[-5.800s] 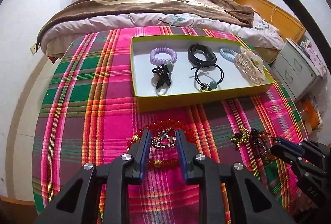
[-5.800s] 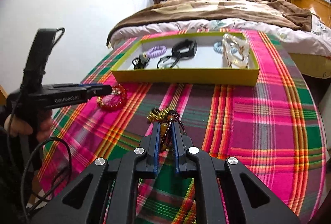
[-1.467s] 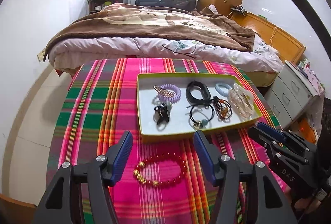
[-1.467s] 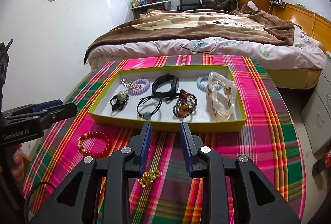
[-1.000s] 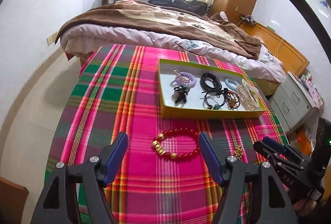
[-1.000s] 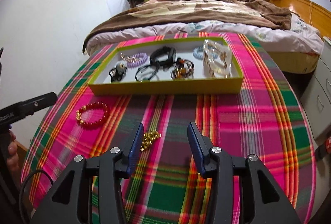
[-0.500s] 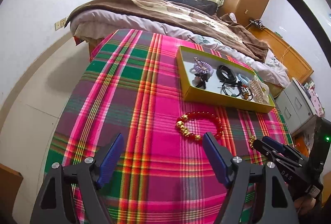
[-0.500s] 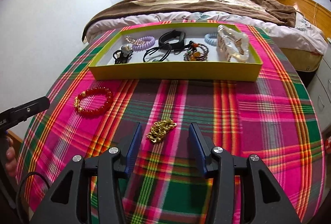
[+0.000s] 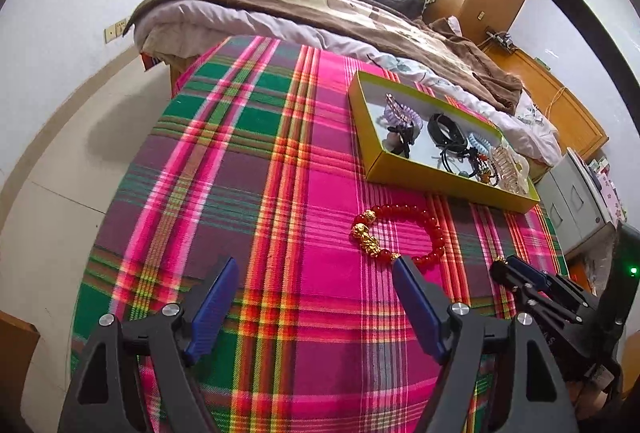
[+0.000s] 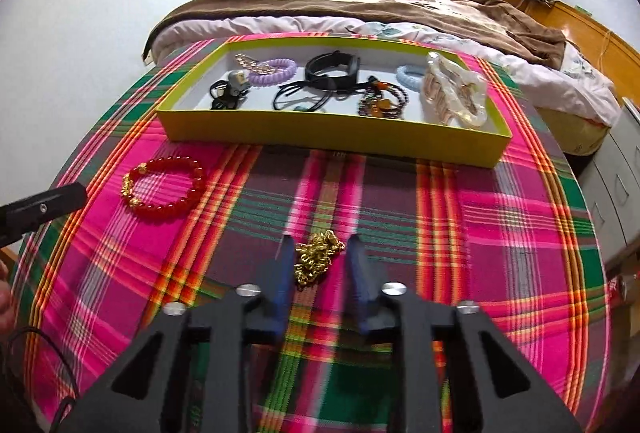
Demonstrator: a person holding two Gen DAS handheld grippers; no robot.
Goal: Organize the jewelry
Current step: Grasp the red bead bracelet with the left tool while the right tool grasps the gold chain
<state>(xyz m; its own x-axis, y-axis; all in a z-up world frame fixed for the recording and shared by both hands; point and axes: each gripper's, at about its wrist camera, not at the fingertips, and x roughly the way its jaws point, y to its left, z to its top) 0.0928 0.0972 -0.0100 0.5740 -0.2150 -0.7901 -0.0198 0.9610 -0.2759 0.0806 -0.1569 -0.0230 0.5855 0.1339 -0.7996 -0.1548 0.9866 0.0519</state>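
A yellow-green tray [image 10: 332,137] holds hair ties, a dark band, a beaded bracelet and a clear hair claw; it also shows in the left wrist view [image 9: 448,183]. A red bead bracelet [image 10: 164,189] with gold charms lies on the plaid cloth in front of the tray's left end, also in the left wrist view [image 9: 400,233]. A gold chain [image 10: 318,261] lies bunched between the fingers of my right gripper [image 10: 320,265], which is open around it. My left gripper [image 9: 316,297] is wide open and empty, with the red bracelet beyond its right finger.
The plaid-covered table [image 9: 248,169] drops off at its left and right edges. A bed with a brown blanket [image 10: 360,1] stands behind the table. Grey drawers [image 9: 576,201] stand at the right. The right gripper shows at the right in the left wrist view [image 9: 536,289].
My right gripper has moved forward and down so its open fingers now flank the gold chain. My left gripper has swung further left, still wide open.
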